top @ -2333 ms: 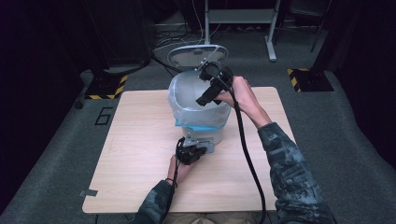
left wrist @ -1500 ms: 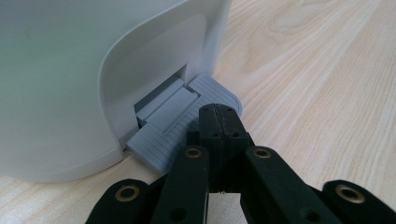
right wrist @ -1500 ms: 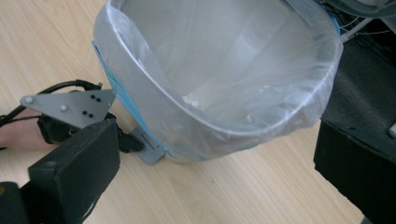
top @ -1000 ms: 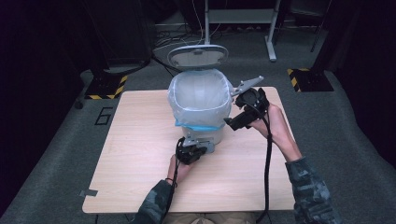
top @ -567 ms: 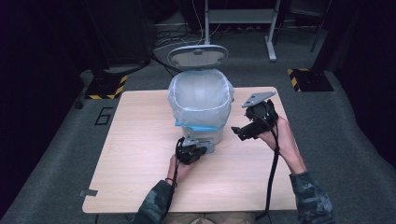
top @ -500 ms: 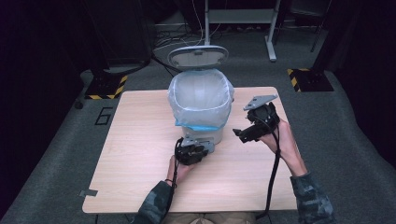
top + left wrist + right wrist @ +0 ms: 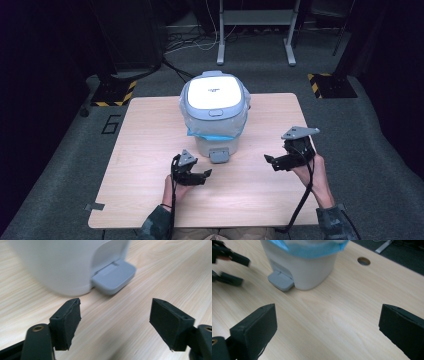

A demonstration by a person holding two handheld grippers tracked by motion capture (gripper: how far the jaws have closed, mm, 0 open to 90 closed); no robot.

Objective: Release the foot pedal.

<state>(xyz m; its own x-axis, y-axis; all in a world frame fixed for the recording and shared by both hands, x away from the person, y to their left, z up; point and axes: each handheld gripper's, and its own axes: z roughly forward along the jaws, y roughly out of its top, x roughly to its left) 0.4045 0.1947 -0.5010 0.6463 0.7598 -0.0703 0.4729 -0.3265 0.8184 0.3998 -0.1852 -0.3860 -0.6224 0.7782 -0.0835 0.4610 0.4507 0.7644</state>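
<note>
A small white pedal bin (image 7: pixel 215 135) with a blue-edged liner bag stands at the back middle of the wooden table (image 7: pixel 145 150); its lid (image 7: pixel 216 95) is down. The grey pedal (image 7: pixel 218 155) points toward me. My left gripper (image 7: pixel 206 175) sits low in front and left of the pedal (image 7: pixel 113 281), apart from it. Its jaws have just been opening and nothing is between them (image 7: pixel 115 322). My right gripper (image 7: pixel 268 161) hovers right of the bin (image 7: pixel 304 267), jaws wide open and empty (image 7: pixel 327 332), aimed at the pedal (image 7: pixel 280 280) and the left gripper (image 7: pixel 229 267).
A round cable hole (image 7: pixel 363 261) is in the tabletop behind the bin. Bare wood lies between the two grippers. On the dark floor beyond the table stand a metal desk frame (image 7: pixel 255 20) and yellow-black striped feet (image 7: pixel 327 82).
The bin's lid has dropped shut. My left gripper has opened, come off the pedal and drawn back to the left. My right gripper has sunk to the table's right side.
</note>
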